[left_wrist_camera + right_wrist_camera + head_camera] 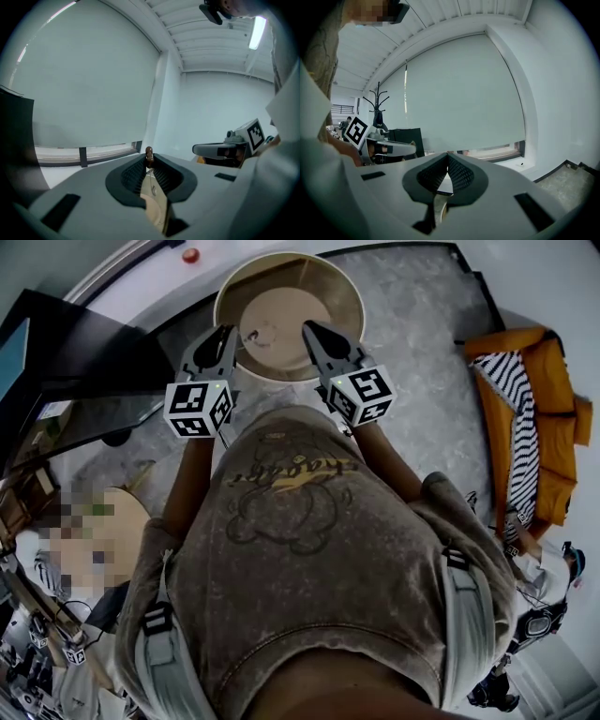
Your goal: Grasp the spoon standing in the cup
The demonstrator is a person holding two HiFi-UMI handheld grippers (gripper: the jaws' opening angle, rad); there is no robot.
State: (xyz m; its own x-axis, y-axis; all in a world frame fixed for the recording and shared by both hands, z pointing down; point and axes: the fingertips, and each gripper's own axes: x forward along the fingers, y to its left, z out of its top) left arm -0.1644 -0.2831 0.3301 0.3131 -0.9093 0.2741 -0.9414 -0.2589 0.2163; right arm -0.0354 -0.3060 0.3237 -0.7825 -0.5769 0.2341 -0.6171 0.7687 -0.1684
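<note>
In the head view a round tan cup (286, 315) lies below and ahead of me, and I see no spoon inside it. Both grippers are raised in front of my chest, one on each side of the cup's rim. My left gripper (227, 334) (149, 157) is shut on a thin stem with a small brown knob (149, 151) poking out at the tips; it looks like the spoon's handle end, and the rest is hidden. My right gripper (313, 331) (447, 154) is shut, its pads meeting with nothing between them.
An orange seat (548, 381) with a striped cloth (514, 418) stands at the right, and a dark desk (75, 352) at the left. Another person sits at lower left and gear lies at lower right. Both gripper views face a pale wall with a window blind (459, 93).
</note>
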